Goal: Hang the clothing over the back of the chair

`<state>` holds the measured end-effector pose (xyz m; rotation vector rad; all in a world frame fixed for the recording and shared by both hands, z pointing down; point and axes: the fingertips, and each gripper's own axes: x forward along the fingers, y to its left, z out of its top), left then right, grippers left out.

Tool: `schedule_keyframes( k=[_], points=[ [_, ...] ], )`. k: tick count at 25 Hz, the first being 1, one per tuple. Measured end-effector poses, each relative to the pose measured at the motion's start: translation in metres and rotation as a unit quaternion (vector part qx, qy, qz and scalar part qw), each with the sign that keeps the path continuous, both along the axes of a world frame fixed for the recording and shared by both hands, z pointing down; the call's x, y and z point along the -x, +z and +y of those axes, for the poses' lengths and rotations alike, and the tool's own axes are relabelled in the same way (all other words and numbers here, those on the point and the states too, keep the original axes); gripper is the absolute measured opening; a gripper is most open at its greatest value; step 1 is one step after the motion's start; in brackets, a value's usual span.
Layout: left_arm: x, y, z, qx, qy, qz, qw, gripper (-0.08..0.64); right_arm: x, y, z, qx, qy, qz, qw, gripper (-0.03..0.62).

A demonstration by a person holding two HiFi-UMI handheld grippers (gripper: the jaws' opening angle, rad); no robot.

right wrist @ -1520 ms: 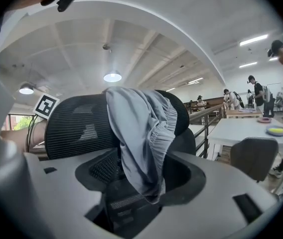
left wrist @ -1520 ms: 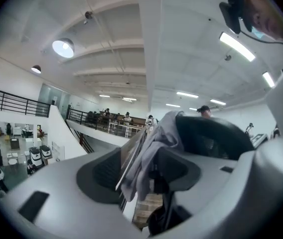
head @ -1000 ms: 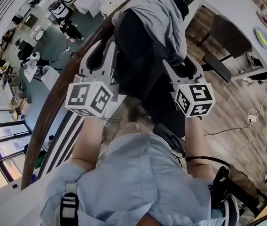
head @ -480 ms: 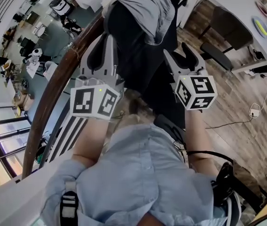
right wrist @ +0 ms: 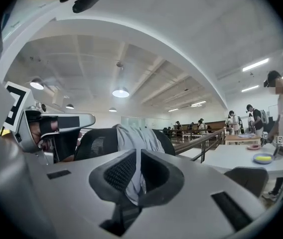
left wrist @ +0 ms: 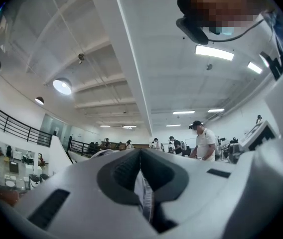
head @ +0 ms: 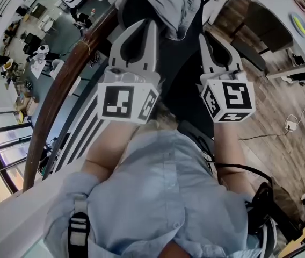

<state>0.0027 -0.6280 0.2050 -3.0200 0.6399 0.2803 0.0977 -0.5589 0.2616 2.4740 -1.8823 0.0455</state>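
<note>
A light grey-blue cloth garment (head: pixel 166 1) is draped over the top of the back of a black mesh office chair (head: pixel 176 63), with its folds hanging down from the top edge. The right gripper (right wrist: pixel 138 152) is held level just off the chair's right side. Its jaws have just been closing and are drawn almost together, with only a slit left at the tips. No cloth is pinched, and the garment is seen beyond them. The left gripper (left wrist: pixel 140 152) is raised at the chair's left side, its jaws pressed together on nothing. A curved brown wooden handrail (head: pixel 56 95) is seen to the left of the chair. A white table (right wrist: pixel 226 158) bearing a yellow-green plate (right wrist: pixel 263 158) is seen to its right.
</note>
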Motion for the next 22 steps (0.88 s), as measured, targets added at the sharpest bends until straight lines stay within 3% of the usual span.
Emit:
schedule_keyframes(
  k=[9, 22],
  points=[
    [-0.012, -0.014, 0.015, -0.053, -0.013, 0.004, 0.9985, 0.014, 0.004, -0.027, 0.004, -0.021, 0.011, 0.046, 0.999, 0.021],
    [-0.027, -0.012, 0.028, -0.034, -0.001, -0.008, 0.9994, 0.014, 0.003, -0.028, 0.013, -0.02, 0.016, 0.053, 0.998, 0.012]
  ],
)
